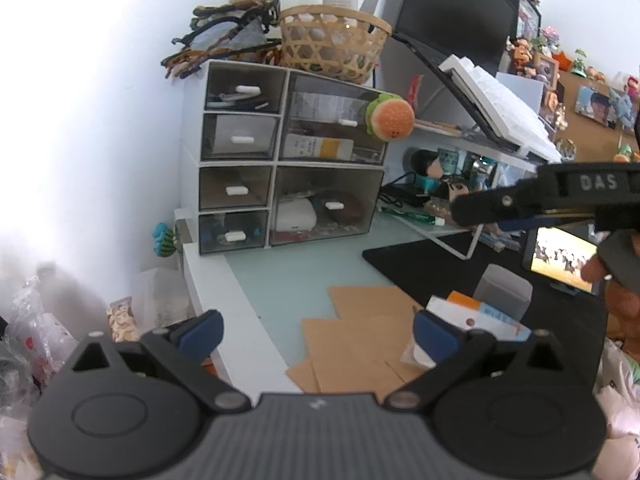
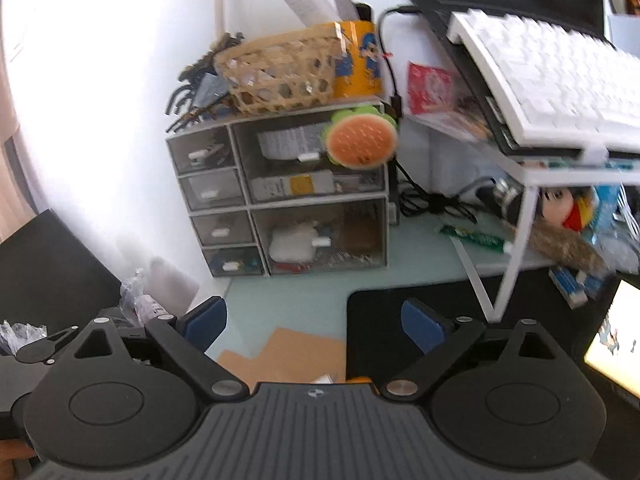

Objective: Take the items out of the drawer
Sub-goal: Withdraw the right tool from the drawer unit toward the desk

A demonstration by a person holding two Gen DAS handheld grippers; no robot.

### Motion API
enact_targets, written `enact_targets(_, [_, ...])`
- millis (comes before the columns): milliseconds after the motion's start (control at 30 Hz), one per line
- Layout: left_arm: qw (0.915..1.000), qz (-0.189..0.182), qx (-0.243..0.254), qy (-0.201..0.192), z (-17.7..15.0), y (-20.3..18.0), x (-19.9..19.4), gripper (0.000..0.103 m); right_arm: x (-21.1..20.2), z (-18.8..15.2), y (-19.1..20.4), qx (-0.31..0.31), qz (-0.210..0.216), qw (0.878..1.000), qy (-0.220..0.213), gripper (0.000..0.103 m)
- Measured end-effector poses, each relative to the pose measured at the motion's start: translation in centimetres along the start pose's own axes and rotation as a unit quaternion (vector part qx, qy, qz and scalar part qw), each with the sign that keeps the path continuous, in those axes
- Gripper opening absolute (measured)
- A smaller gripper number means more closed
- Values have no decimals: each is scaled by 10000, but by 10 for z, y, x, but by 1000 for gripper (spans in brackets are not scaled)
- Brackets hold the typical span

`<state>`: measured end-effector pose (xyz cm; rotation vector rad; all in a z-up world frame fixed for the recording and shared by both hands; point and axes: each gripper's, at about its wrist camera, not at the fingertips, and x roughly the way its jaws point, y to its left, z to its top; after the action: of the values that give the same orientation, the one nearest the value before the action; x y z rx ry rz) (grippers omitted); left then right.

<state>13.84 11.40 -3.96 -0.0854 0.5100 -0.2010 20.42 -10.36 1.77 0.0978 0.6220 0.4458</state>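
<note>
The left gripper [image 1: 316,332] and the right gripper [image 2: 314,320] both gape wide, holding nothing. The drawers [image 2: 280,196] are all pushed in, things still inside. The burger toy [image 2: 360,140] (hanging over one drawer) might get knocked off.

Orange-and-green burger plush [image 1: 390,118], tan woven basket [image 1: 334,44], white keyboard [image 2: 560,76].

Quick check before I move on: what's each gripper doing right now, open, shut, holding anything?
Left gripper: open, holding nothing, short of the drawer unit.
Right gripper: open, holding nothing, also short of the drawers.
</note>
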Motion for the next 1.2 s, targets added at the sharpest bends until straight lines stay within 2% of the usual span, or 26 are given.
enact_targets(167, [10000, -12, 2, -4, 0, -1, -1, 103, -10, -8, -8, 347, 77, 9993, 150, 103])
enact_targets(467, [9999, -59, 74, 34, 0, -9, 2, 103, -27, -26, -8, 349, 142, 9989, 265, 103])
enact_targets(600, [9999, -74, 89, 27, 0, -11, 0, 103, -34, -31, -12, 245, 89, 9994, 237, 103])
enact_targets(1200, [9997, -205, 140, 78, 3, -25, 3, 103, -57, -61, -46, 579, -86, 9982, 129, 103])
